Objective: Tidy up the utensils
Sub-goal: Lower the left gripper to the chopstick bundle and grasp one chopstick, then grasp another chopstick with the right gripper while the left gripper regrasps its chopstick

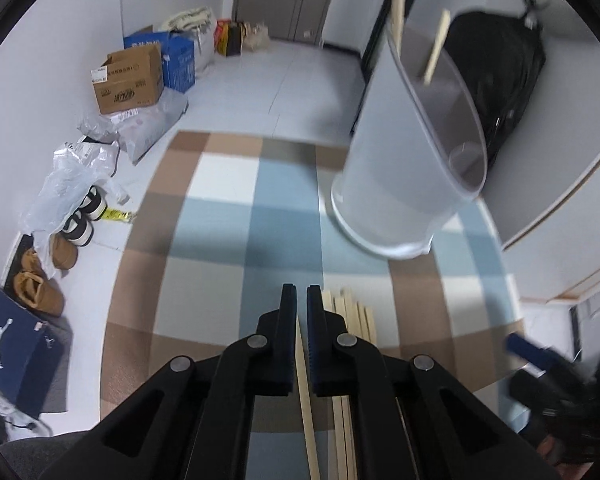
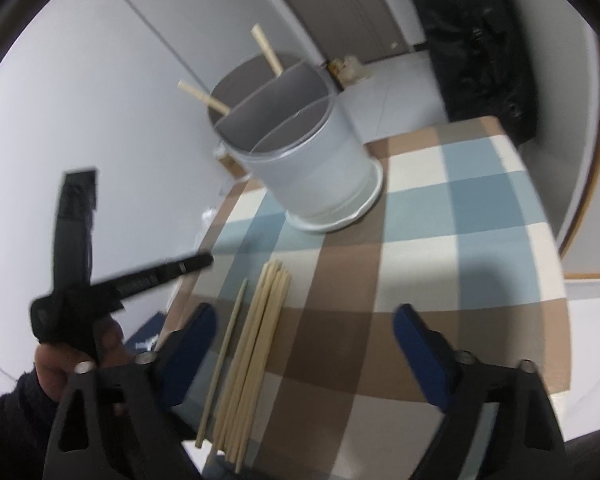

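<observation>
A: Currently, what is the left gripper state?
B: Clenched on one chopstick; the stick runs back between its jaws.
A: And the right gripper?
B: Released, jaws apart, nothing between the pads. The chopstick bundle lies on the checked tablecloth between its fingers, nearer the left finger.
A: Holder location?
B: The divided grey holder stands ahead of both grippers, two chopsticks already inside.

The left tongs are pointing steeply down, their jaws drawn together on a single chopstick. A bare hand in a dark sleeve is gripping their handle at the near left. The right tongs are angling down beside them, jaws standing wide apart and pressing on nothing.
</observation>
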`<state>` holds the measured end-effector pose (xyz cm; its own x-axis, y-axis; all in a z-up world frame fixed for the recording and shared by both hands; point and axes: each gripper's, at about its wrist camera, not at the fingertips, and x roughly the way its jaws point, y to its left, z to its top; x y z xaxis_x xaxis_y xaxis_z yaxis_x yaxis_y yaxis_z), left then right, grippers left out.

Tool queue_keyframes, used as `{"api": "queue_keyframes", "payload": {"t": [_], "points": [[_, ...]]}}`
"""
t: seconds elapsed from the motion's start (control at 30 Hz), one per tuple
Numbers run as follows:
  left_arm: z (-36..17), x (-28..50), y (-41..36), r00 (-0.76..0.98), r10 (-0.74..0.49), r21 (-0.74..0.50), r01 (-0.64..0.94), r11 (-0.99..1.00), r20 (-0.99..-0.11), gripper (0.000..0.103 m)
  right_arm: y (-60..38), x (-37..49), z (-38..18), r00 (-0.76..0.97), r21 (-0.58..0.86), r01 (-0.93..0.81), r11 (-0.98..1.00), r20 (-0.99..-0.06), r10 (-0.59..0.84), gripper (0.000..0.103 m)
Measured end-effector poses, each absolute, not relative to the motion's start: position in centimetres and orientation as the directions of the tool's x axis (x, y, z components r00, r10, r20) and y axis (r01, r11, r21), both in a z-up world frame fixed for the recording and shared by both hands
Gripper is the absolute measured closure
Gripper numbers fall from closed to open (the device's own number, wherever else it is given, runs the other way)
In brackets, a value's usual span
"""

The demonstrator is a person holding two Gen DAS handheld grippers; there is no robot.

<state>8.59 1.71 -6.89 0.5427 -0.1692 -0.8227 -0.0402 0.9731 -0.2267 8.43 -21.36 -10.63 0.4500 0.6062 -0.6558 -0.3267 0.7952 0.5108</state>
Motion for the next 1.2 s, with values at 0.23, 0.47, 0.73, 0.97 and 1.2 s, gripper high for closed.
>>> {"api": "queue_keyframes", "payload": {"t": [0.23, 0.47, 0.73, 0.97, 1.2], "points": [[-8.5, 9.5, 4.0, 0.533, -0.256, -0.328, -0.043, 0.944, -0.807, 0.102, -16.8, 10.9, -11.6, 0.342, 0.457, -0.353, 0.817, -0.749, 0.567, 0.05], [-9.2, 9.6, 6.0, 0.501, -0.286, -0.375, -0.083, 0.923, -0.817, 0.099, -12.2, 14.2, -13.4, 0.259, 0.381, -0.343, 0.859, -0.84, 0.476, 0.068], [-8.9, 8.9, 7.0, 0.524, -0.293, -0.392, -0.085, 0.916, -0.8, 0.072, -9.8, 15.5, -14.8, 0.238, 0.285, -0.307, 0.908, -0.9, 0.364, 0.091], [-9.1, 8.8, 7.4, 0.51, -0.282, -0.379, -0.096, 0.92, -0.813, 0.072, -9.8, 15.2, -14.6, 0.258, 0.196, -0.321, 0.927, -0.923, 0.284, 0.101], [-9.2, 8.5, 6.7, 0.489, -0.281, -0.357, -0.066, 0.932, -0.826, 0.072, -10.6, 15.4, -14.4, 0.269, 0.208, -0.303, 0.93, -0.918, 0.293, 0.1]]}}
